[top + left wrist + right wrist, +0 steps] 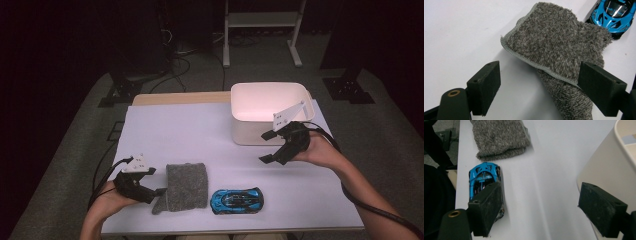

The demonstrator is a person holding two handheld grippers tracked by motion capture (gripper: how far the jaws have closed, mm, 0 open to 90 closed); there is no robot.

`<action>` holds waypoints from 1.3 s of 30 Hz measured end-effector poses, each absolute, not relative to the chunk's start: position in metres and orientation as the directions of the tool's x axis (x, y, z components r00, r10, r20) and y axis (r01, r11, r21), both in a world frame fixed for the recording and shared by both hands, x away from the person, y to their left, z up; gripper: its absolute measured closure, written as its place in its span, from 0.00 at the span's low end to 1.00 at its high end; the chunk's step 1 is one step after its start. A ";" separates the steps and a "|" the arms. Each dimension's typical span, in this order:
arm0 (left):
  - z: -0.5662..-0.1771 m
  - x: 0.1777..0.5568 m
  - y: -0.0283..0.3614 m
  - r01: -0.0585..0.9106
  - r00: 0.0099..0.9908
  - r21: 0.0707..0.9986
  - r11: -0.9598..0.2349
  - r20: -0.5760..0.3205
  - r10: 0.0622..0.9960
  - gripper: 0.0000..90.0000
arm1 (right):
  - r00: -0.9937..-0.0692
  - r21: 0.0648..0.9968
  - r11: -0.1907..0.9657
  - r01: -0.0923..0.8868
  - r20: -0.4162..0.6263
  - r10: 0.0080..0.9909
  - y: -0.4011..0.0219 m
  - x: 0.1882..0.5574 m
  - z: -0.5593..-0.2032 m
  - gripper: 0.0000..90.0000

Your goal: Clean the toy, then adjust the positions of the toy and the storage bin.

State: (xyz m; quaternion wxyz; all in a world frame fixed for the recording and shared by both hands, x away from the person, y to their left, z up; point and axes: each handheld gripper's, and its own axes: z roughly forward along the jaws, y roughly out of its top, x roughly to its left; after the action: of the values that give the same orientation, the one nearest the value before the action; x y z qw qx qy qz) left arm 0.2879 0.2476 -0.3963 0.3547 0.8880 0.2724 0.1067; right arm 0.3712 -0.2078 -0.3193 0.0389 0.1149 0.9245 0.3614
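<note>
Partly hidden toy car (484, 182) behind right tongs (540, 212)

toy car (615, 15) cut by frame edge

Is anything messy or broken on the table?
Nothing looks broken or spilled. The grey cloth is a bit untidy: one corner is folded over and bunched near the left gripper. The blue toy car sits upright.
</note>
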 end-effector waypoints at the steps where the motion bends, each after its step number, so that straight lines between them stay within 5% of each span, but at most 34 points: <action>1: -0.396 0.288 0.248 0.405 0.829 0.692 -0.597 -0.004 0.559 0.20 | -0.971 0.683 0.709 0.178 0.004 0.239 -0.208 0.373 -0.314 0.19; 39: -0.397 0.290 0.251 0.421 0.824 0.692 -0.587 -0.021 0.567 0.13 | -0.951 0.616 0.756 0.222 -0.033 0.307 -0.213 0.452 -0.297 0.24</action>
State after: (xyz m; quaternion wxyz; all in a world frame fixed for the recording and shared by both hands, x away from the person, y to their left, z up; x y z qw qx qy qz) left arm 0.2897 0.2507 -0.3971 0.3588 0.8849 0.2791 0.1015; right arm 0.4518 -0.2126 -0.2969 0.0663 0.1417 0.9346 0.3196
